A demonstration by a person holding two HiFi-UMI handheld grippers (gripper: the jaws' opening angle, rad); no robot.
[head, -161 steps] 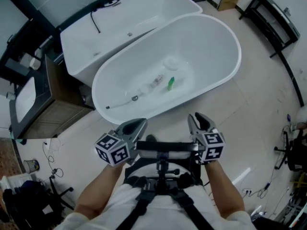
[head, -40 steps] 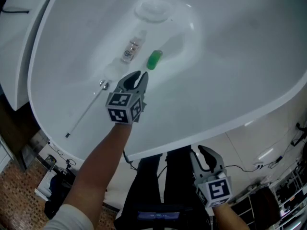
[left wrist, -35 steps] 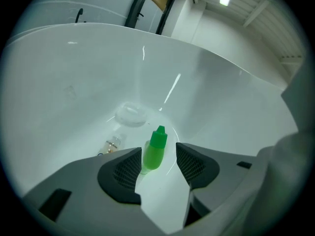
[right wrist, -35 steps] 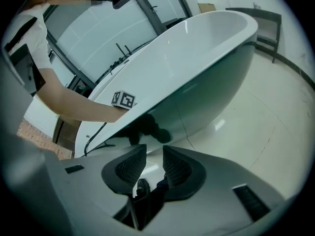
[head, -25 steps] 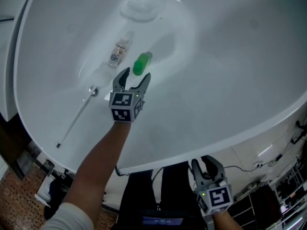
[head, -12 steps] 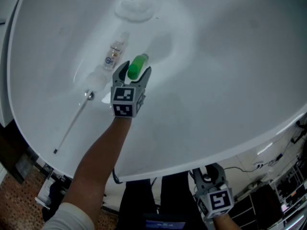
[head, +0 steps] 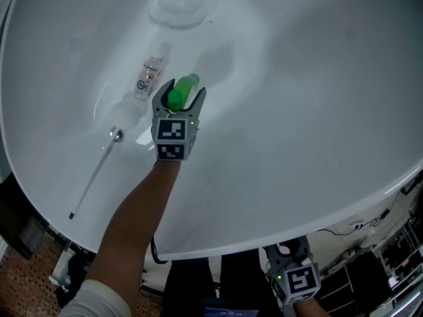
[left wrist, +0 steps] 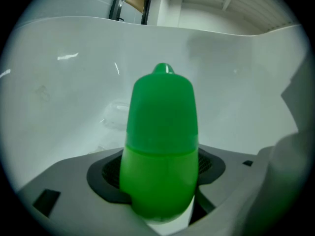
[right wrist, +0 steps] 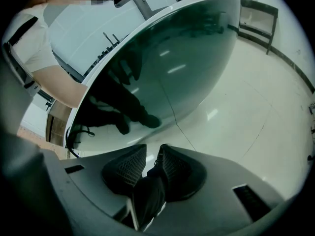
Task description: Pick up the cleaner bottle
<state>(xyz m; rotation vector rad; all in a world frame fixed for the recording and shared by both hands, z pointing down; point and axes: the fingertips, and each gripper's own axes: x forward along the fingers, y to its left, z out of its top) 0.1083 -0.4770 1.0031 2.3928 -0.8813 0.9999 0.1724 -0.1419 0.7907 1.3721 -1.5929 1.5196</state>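
While the green cleaner bottle (head: 187, 84) lies on the bathtub (head: 317, 111) floor, it is clamped between the left gripper (head: 182, 91) jaws; the right gripper (head: 289, 247) is held outside the bathtub rim, jaws closed

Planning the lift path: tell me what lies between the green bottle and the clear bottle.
Only bare white tub floor lies between the green bottle and the clear bottle; the head view shows it.
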